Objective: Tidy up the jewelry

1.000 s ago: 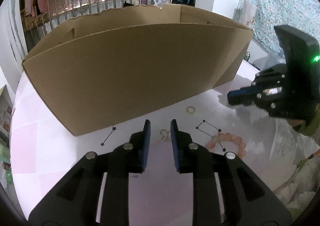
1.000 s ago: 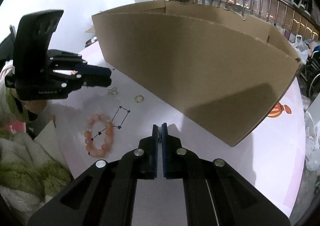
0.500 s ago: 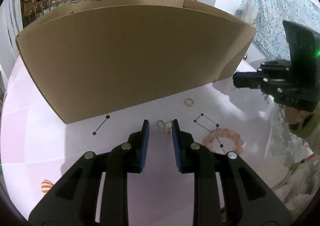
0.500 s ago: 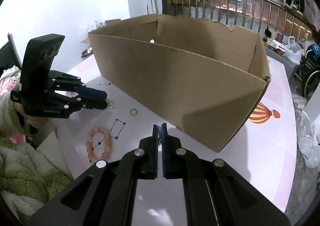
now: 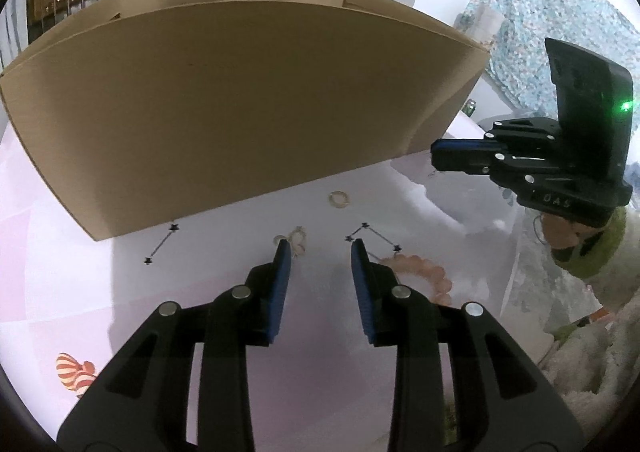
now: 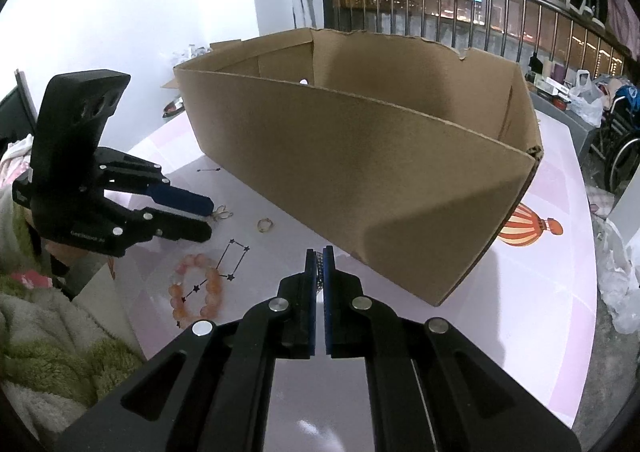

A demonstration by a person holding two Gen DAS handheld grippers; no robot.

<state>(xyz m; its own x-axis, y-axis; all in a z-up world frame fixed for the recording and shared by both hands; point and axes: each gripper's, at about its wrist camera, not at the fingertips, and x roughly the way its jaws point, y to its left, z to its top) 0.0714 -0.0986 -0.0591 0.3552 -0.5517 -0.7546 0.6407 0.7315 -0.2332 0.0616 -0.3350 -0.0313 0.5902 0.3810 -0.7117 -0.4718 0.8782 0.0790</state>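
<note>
Left gripper [image 5: 320,248] hangs low over the pink table [image 5: 72,292], its blue-padded fingers [image 5: 282,264] spread wide with nothing between them; just past the left fingertip, at about eleven o'clock of the gap, lies a small pale looped trinket [image 5: 298,242], touching or very nearly touching that tip; I cannot tell which. Further out at twelve o'clock sits a gold ring [image 5: 339,199] near the foot of the big cardboard box [image 5: 240,104]; at three o'clock of the fingers the peach bead bracelet [image 5: 424,272] curls on the table, partly hidden by the right finger.

Over to the right wrist view: the right gripper [image 6: 319,258] is pinched nearly closed on a thin sparkly strip of jewelry [image 6: 319,272] held between the pads, lifted off the table in front of the box's near wall [image 6: 360,180]; bracelet [image 6: 196,288] at nine o'clock, ring [image 6: 265,224] at eleven.
</note>
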